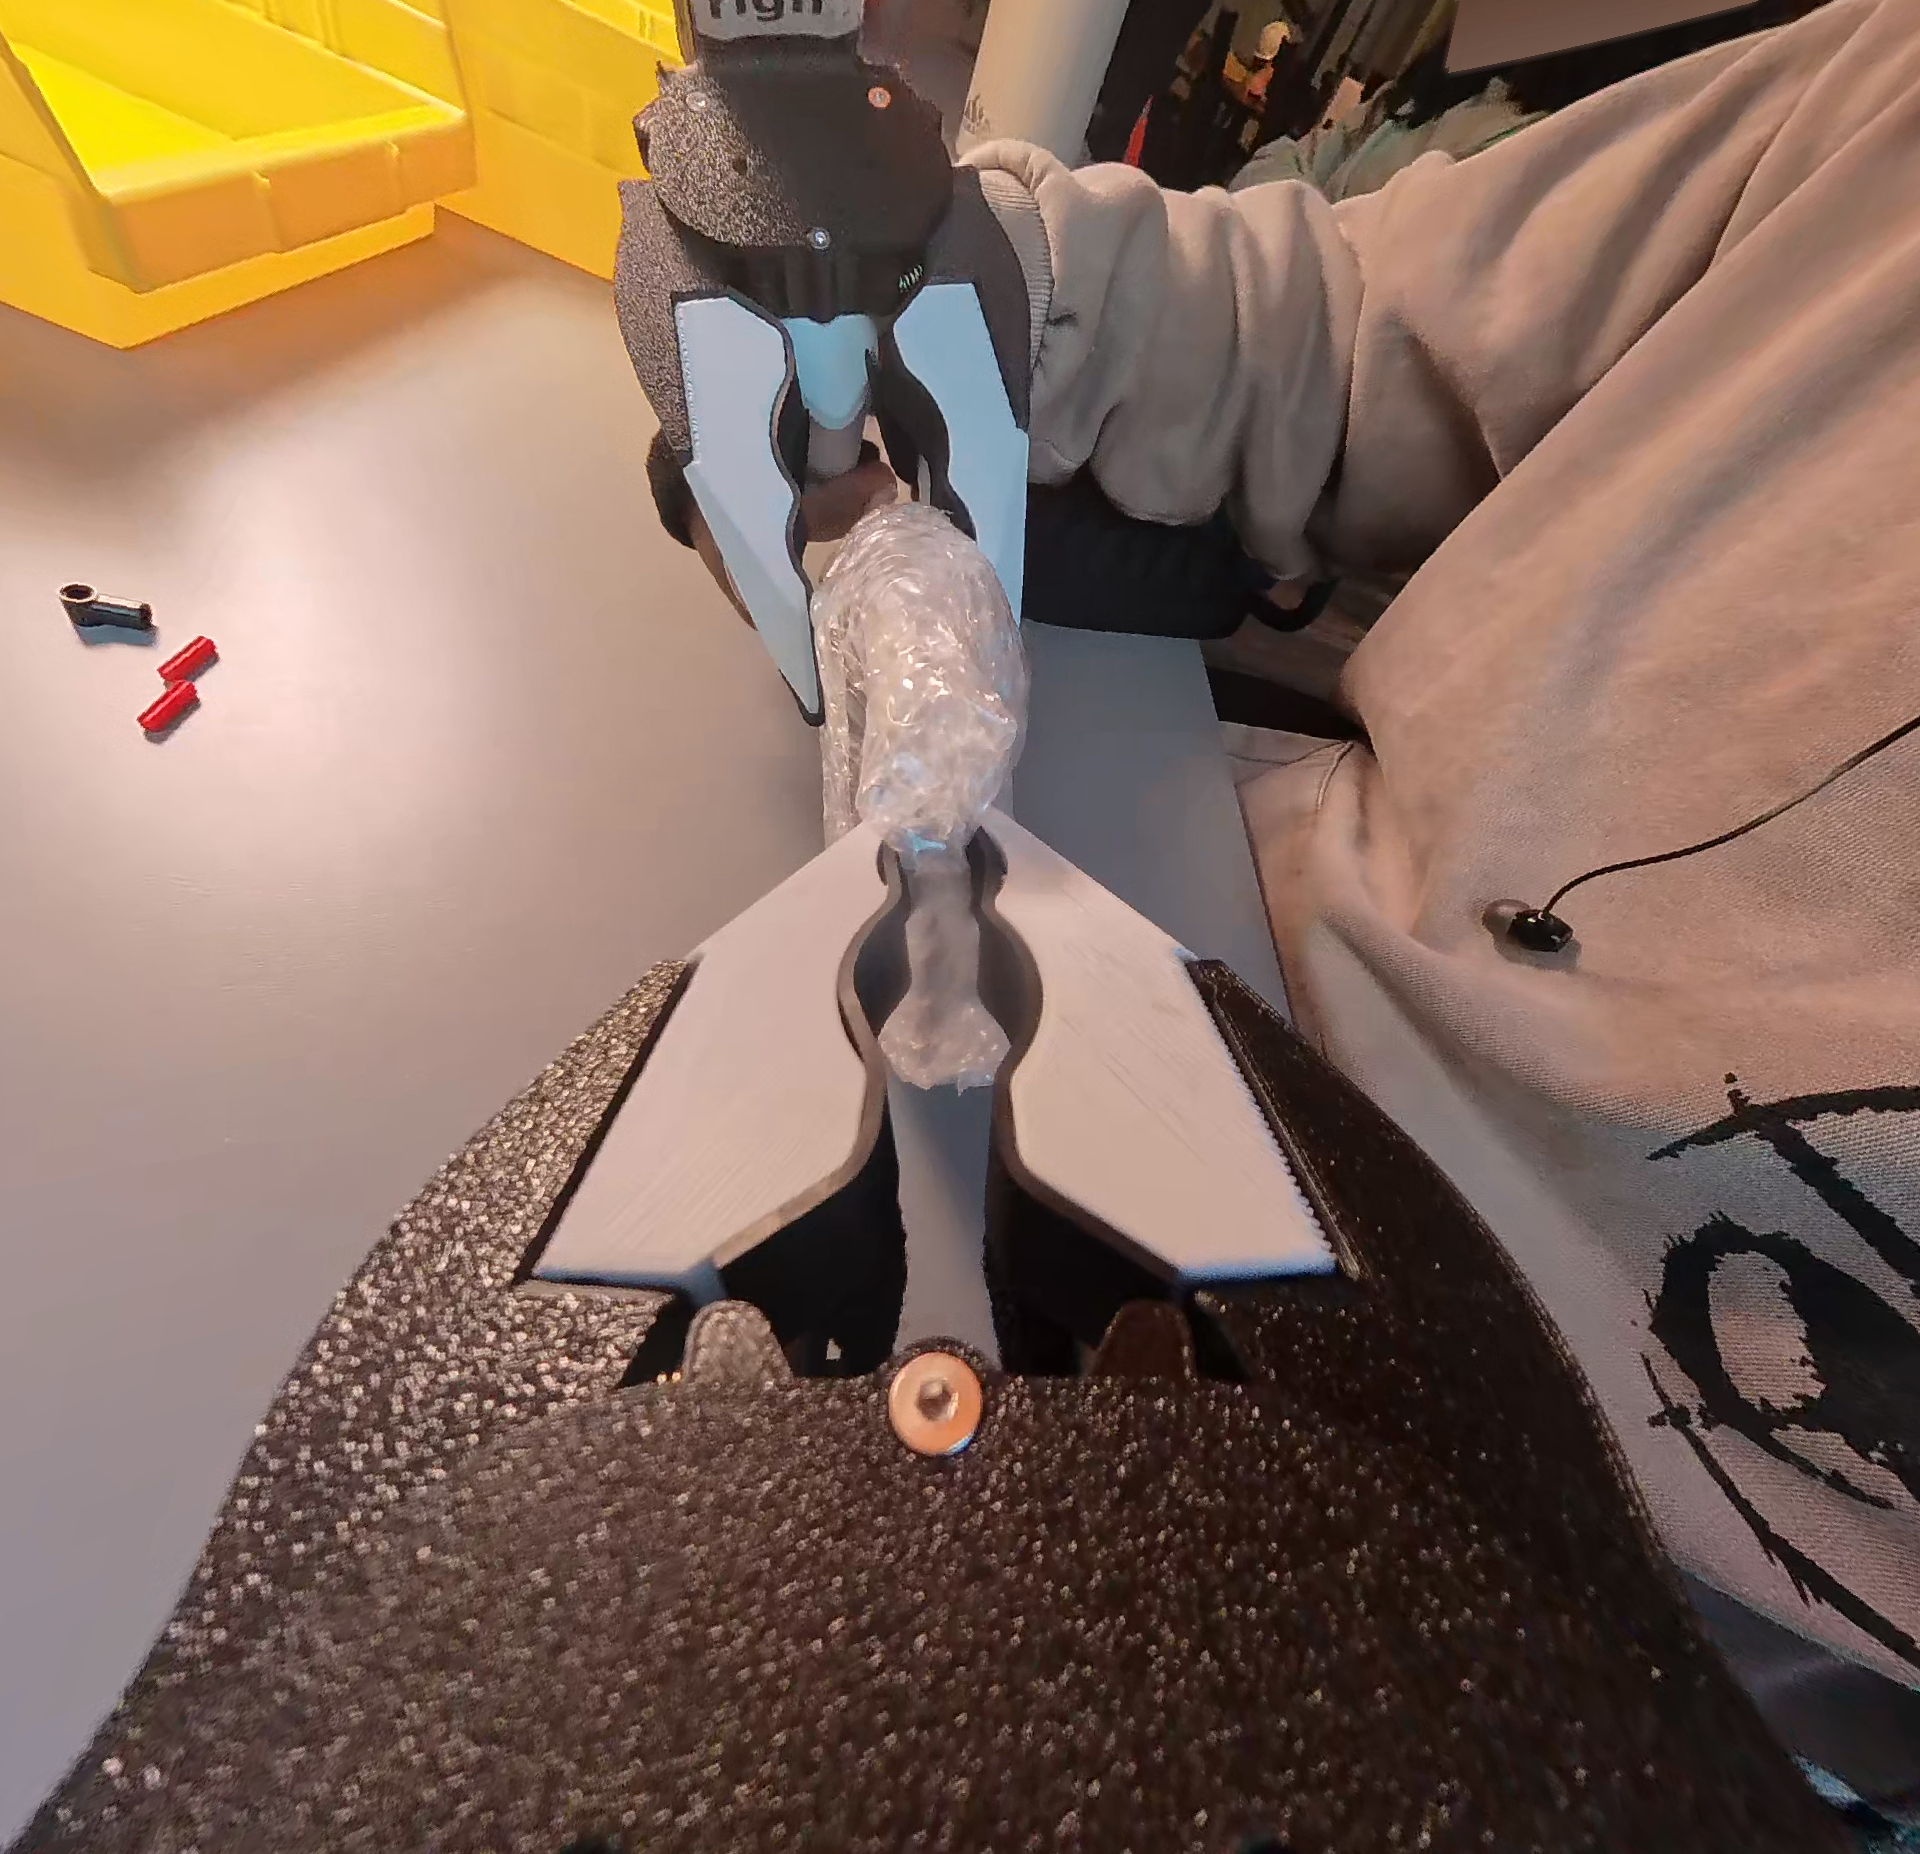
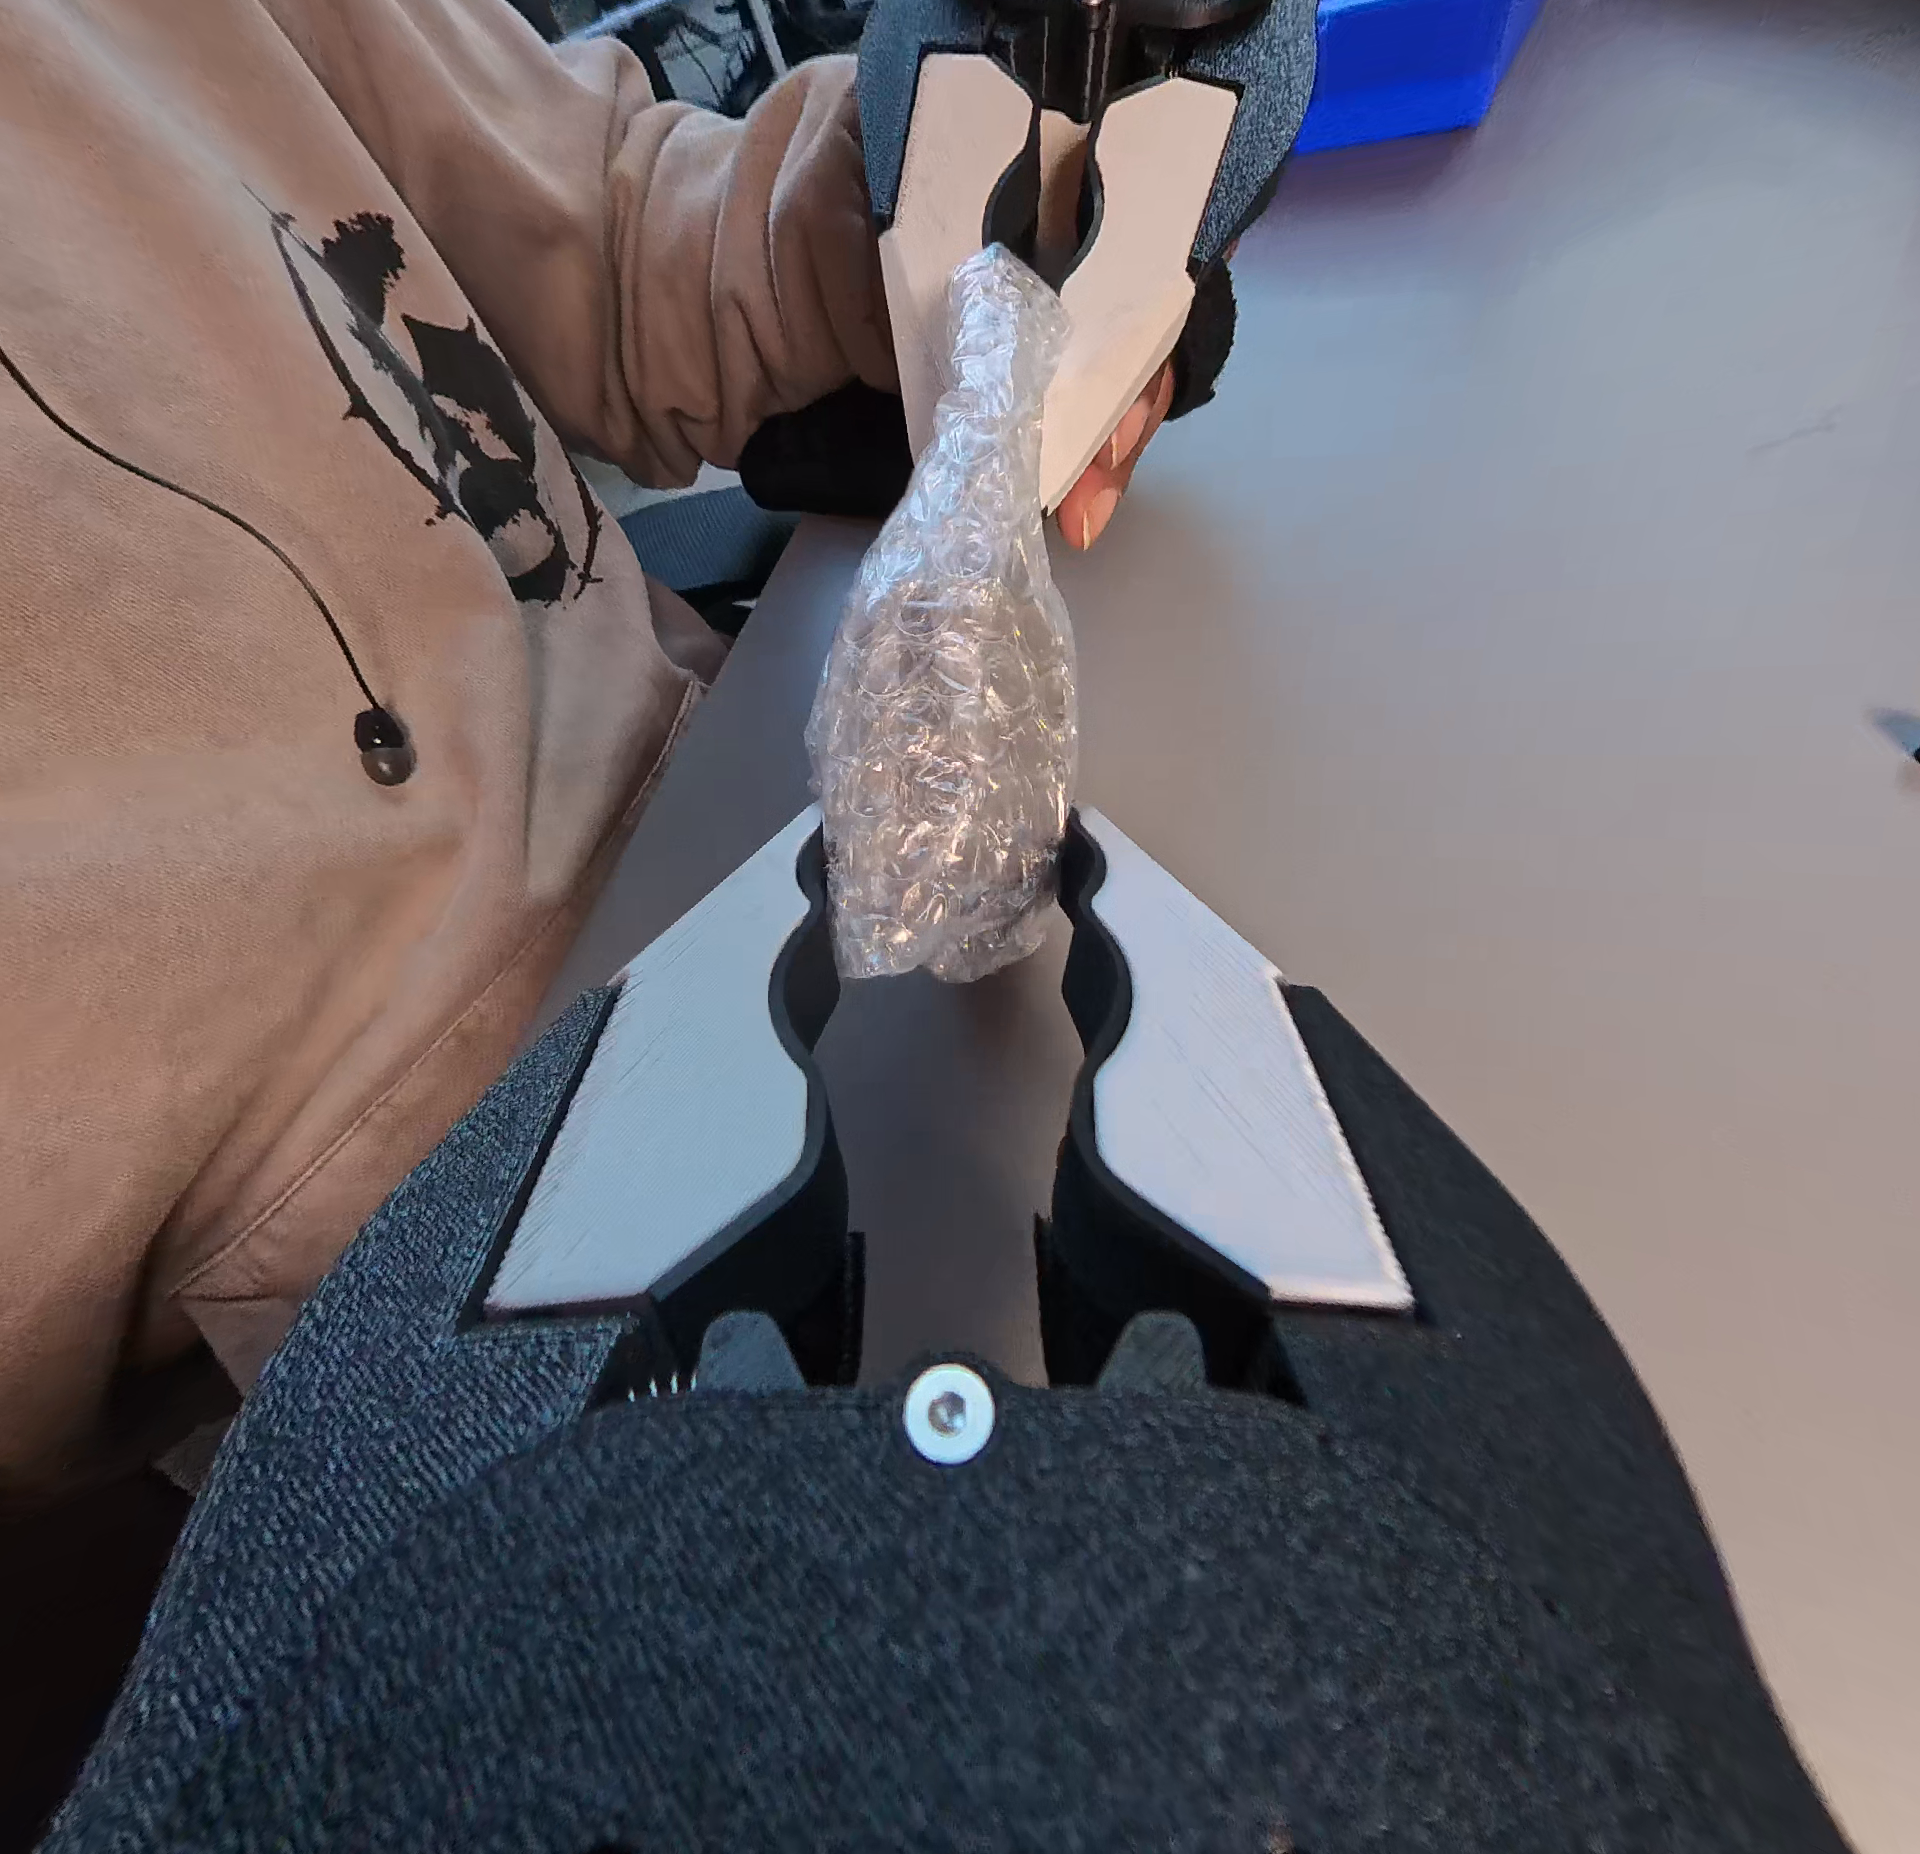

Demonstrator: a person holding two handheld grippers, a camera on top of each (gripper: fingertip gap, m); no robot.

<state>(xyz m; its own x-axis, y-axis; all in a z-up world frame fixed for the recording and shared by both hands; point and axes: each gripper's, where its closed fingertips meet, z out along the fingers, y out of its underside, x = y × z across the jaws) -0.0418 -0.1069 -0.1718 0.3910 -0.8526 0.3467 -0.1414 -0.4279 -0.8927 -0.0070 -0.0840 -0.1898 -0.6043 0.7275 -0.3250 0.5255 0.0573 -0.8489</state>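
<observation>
Left wrist view: the left gripper (image 1: 935,848) has its jaws drawn in tight on the thin twisted end of a bubble-wrap roll (image 1: 920,661), a little of which pokes back between the fingers. The roll runs away from it to the right gripper (image 1: 894,599), whose jaws sit either side of the thick end; the far finger is partly hidden behind the roll, so contact there looks likely but is not plain. The roll hangs above the grey table (image 1: 416,869), close to its near edge. A person's beige sleeve (image 1: 1195,350) is behind the right gripper. Well off to the left lie a small black part (image 1: 104,611) and two red pegs (image 1: 179,682), and beyond them yellow bins (image 1: 260,163).

Right wrist view: the right gripper (image 2: 945,869) stands fairly wide, both fingers pressed against the thick end of the roll (image 2: 951,724), holding it. The roll tapers upward to the left gripper (image 2: 1023,308), which pinches its narrow end. A beige hoodie (image 2: 260,661) fills the left side; a blue bin (image 2: 1434,59) sits at the far right on the table (image 2: 1455,661)
</observation>
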